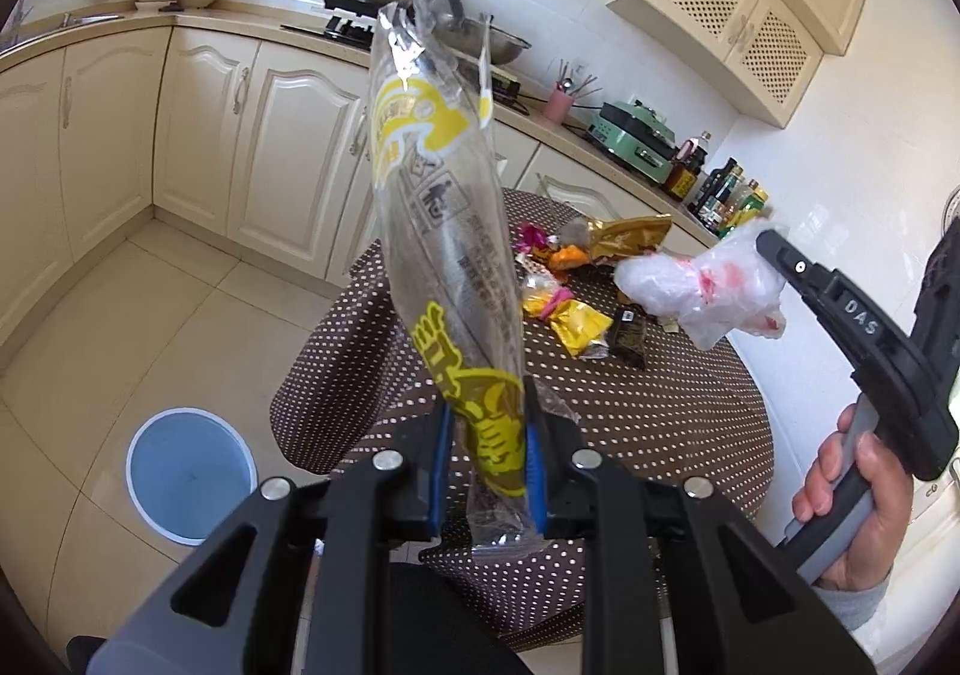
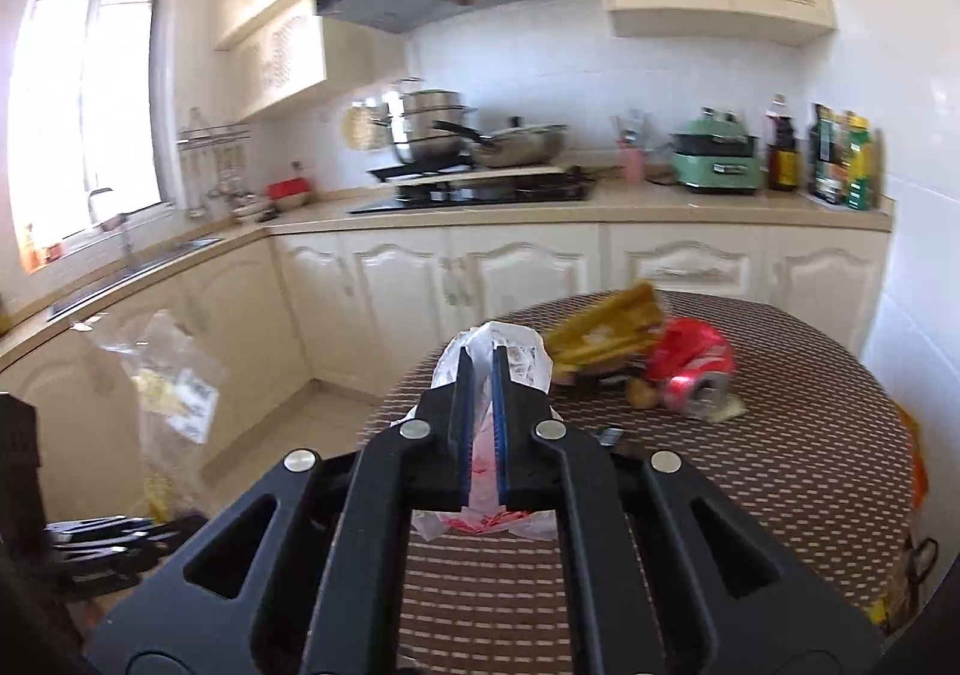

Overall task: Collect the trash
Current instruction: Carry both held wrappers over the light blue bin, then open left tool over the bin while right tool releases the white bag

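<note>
While a long clear plastic wrapper with yellow print (image 1: 447,231) is clamped upright in the left tongs (image 1: 489,471), a crumpled white plastic bag with red marks (image 2: 489,375) is gripped by the right tongs (image 2: 479,435) above the brown dotted table (image 1: 648,411).

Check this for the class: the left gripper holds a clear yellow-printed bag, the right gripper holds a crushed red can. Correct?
Not quite. The right gripper holds a crumpled white plastic bag, as the right wrist view shows; the crushed red can lies on the table. The left gripper does hold the clear yellow-printed bag.
</note>
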